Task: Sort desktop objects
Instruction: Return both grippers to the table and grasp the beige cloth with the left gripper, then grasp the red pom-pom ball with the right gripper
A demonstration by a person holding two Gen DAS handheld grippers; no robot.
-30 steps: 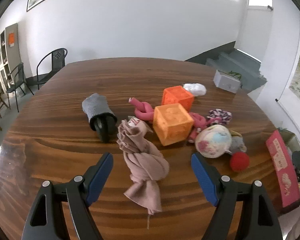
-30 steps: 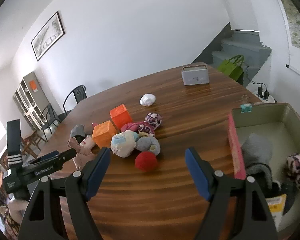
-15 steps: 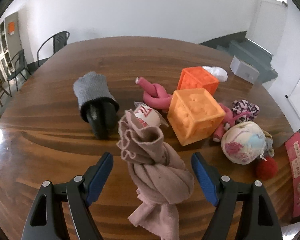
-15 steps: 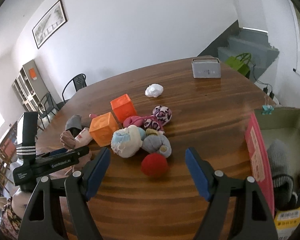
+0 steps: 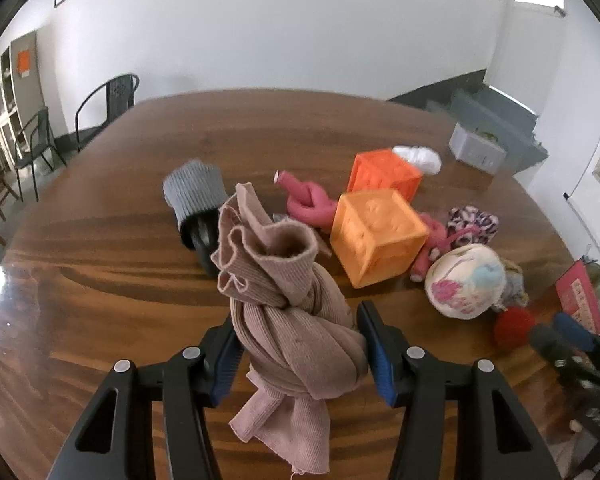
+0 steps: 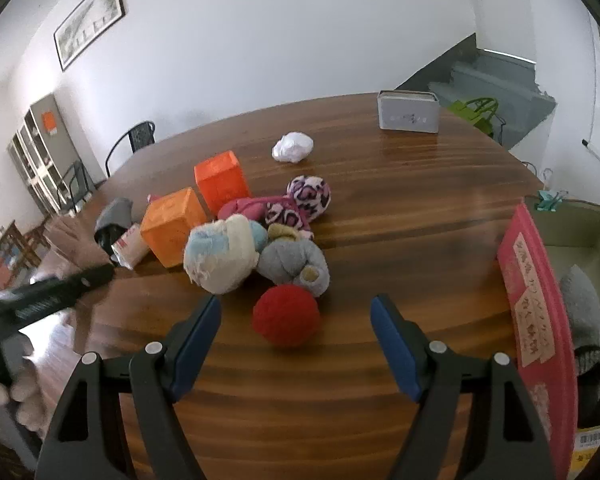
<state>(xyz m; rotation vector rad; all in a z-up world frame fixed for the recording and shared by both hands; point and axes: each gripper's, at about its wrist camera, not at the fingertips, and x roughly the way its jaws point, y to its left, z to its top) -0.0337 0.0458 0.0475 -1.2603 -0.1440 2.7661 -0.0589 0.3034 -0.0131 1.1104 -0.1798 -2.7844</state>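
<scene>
A knotted dusty-pink cloth [image 5: 296,336] stands on the wooden table [image 5: 100,280] between the fingers of my left gripper [image 5: 300,346]. Its jaws are closing, and both blue pads touch the knot's sides. In the right wrist view a red ball [image 6: 286,316] lies just ahead of my right gripper [image 6: 296,310], which is open with nothing in it. Behind the ball sits a pile: a white-and-blue sock ball [image 6: 220,258], a grey sock bundle [image 6: 292,264], a purple patterned sock [image 6: 308,194], a pink knotted sock [image 5: 310,204] and two orange cubes [image 6: 174,226] [image 6: 220,180].
A grey sock over a black object [image 5: 196,196] lies left of the cubes. Crumpled white paper [image 6: 292,147] and a grey tin [image 6: 408,112] sit further back. At the right edge, an open box [image 6: 580,232] with a pink card [image 6: 532,300] holds sorted socks.
My left jaws have drawn in from wide apart onto the pink cloth's knot, and the gripper came closer to it. My right gripper has moved nearer the red ball.
</scene>
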